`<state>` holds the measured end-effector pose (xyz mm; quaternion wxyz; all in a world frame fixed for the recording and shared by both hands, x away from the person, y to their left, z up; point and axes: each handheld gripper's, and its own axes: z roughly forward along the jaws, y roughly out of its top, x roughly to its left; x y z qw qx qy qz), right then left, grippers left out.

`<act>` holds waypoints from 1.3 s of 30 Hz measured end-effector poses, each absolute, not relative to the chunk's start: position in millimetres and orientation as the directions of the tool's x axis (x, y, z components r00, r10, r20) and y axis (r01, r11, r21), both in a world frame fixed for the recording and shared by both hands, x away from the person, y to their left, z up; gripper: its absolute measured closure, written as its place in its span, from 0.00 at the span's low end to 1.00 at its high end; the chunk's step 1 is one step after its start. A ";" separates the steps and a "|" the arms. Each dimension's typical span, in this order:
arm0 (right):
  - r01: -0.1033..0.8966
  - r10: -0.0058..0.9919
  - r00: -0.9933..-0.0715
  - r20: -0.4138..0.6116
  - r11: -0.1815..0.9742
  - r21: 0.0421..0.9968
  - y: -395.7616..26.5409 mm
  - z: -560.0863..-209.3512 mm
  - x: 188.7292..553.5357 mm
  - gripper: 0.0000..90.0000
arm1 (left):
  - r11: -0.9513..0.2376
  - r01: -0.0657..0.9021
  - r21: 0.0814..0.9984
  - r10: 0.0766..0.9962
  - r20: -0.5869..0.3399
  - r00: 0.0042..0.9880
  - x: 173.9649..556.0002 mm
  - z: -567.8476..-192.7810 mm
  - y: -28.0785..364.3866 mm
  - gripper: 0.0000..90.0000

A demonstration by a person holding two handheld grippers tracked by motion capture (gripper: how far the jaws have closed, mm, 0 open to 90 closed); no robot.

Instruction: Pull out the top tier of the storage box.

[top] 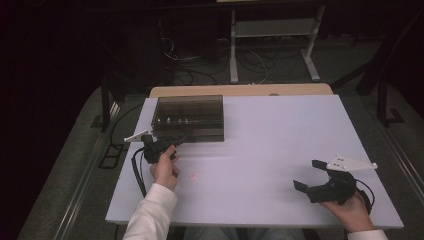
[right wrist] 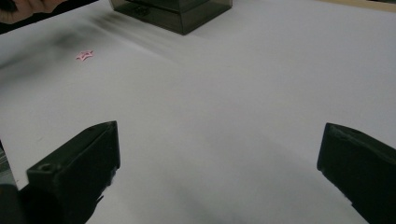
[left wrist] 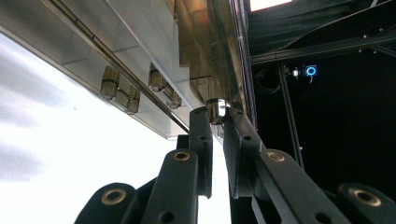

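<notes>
While the person's left hand [top: 165,170] reaches toward the far left of the white table [top: 270,150], its left gripper [top: 172,139] sits right against the near edge of a smoky transparent plastic box [top: 189,118]. From the left gripper view, the two black jaws are drawn nearly together at the box's edge [left wrist: 187,70], pinching a small metallic latch or stud [left wrist: 215,109] at the tips; several small cylindrical pieces [left wrist: 110,82] show through the clear wall.

Over at the near right corner, the right hand [top: 352,212] holds the right gripper [top: 311,176] just above the table, well apart from the box. Its jaws are spread wide with nothing between them, and the right gripper view shows bare white surface between the two black tips [right wrist: 217,154].

A tiny pink star-shaped piece [top: 193,176] lies on the table just right of the left hand, near the front of the box. A white sleeve [top: 150,215] covers the left forearm.
</notes>
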<state>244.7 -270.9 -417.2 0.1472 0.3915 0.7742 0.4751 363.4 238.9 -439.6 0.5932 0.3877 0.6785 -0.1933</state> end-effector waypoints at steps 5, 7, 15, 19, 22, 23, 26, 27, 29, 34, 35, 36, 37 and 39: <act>0.467 0.747 -0.649 0.144 0.242 0.850 -271.0 -417.3 244.7 0.00 | 0.618 0.760 0.201 0.295 -0.956 0.013 363.2 -440.2 240.2 0.90; 0.466 0.747 -0.650 0.143 0.242 0.851 -270.9 -417.3 244.9 0.00 | 0.611 0.761 0.218 0.310 -0.950 0.024 361.8 -439.3 239.9 0.90; 0.465 0.748 -0.648 0.143 0.241 0.852 -271.3 -417.1 244.6 0.00 | 0.601 0.761 0.246 0.333 -0.942 0.042 357.5 -436.6 239.3 0.84; 0.465 0.747 -0.649 0.142 0.242 0.851 -271.0 -417.1 244.6 0.00 | 0.586 0.766 0.264 0.358 -0.932 0.047 354.0 -430.8 238.1 0.70; 0.465 0.748 -0.649 0.141 0.243 0.851 -270.9 -417.1 244.5 0.00 | 0.571 0.771 0.282 0.381 -0.923 0.055 353.2 -428.0 237.2 0.63; 0.465 0.748 -0.648 0.142 0.242 0.851 -271.0 -417.0 244.3 0.00 | 0.549 0.777 0.308 0.409 -0.910 0.072 352.1 -425.1 236.4 0.62; 0.464 0.749 -0.648 0.140 0.242 0.852 -271.3 -416.9 244.4 0.00 | 0.530 0.783 0.327 0.428 -0.900 0.086 350.7 -422.4 235.3 0.58; 0.464 0.749 -0.648 0.141 0.242 0.852 -271.3 -417.0 244.5 0.00 | 0.517 0.785 0.342 0.441 -0.892 0.098 350.0 -421.3 235.0 0.58; 0.465 0.749 -0.648 0.140 0.243 0.852 -271.1 -417.0 244.5 0.00 | 0.493 0.790 0.365 0.462 -0.879 0.117 348.7 -418.5 233.7 0.57; 0.465 0.750 -0.646 0.141 0.240 0.852 -271.5 -416.8 244.3 0.00 | 0.411 0.797 0.443 0.534 -0.825 0.184 346.7 -407.1 229.5 0.53; 0.465 0.750 -0.646 0.141 0.240 0.852 -271.6 -416.8 244.3 0.00 | 0.411 0.797 0.443 0.534 -0.825 0.184 346.7 -407.1 229.5 0.53; 0.465 0.750 -0.646 0.141 0.240 0.852 -271.6 -416.8 244.3 0.00 | 0.399 0.797 0.454 0.543 -0.817 0.194 346.4 -405.2 228.7 0.53; 0.465 0.750 -0.646 0.141 0.241 0.852 -271.6 -416.9 244.3 0.00 | 0.384 0.797 0.465 0.560 -0.804 0.200 346.1 -403.0 228.0 0.51; 0.464 0.749 -0.648 0.139 0.243 0.852 -271.2 -416.9 244.4 0.00 | 0.353 0.800 0.485 0.592 -0.778 0.211 346.0 -399.1 226.8 0.48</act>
